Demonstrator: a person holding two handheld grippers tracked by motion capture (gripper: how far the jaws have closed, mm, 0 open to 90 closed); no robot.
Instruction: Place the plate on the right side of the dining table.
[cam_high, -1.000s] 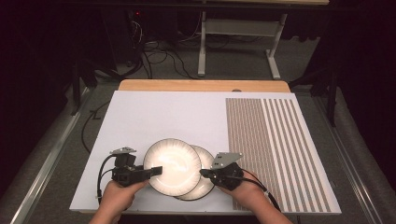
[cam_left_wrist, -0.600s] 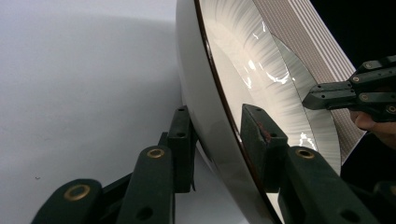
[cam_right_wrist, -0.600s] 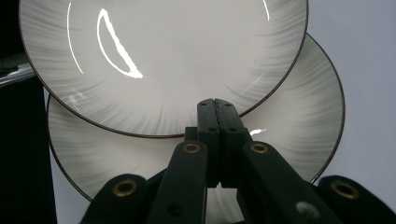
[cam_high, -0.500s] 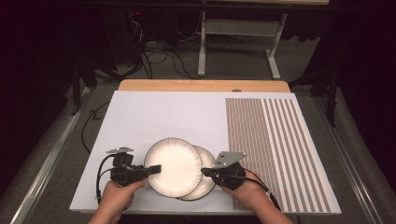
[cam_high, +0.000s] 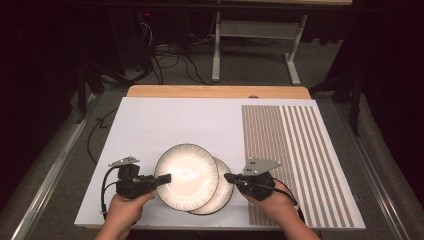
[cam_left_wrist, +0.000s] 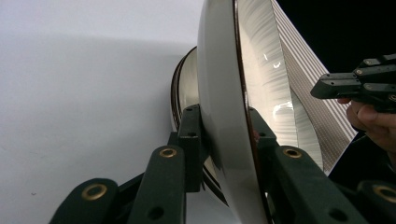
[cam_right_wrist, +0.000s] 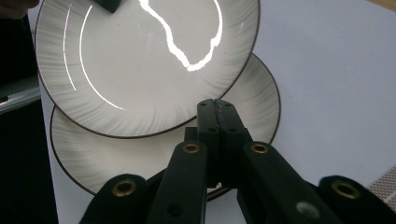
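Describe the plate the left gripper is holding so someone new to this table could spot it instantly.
On the white table mat, look near the front edge, left of the striped panel, where two pale dark-rimmed plates overlap. The upper plate sits left and overlaps the lower plate; only its rim is clamped by the left gripper.

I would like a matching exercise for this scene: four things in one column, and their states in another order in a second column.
Things:
1. upper plate
2. lower plate
3. left claw
4. right claw

States:
A. shut, holding nothing
B. lies flat on the white mat
C. gripped by its rim, over another plate
D. clamped on a plate's rim

Pairs: 1-C, 2-B, 3-D, 4-A
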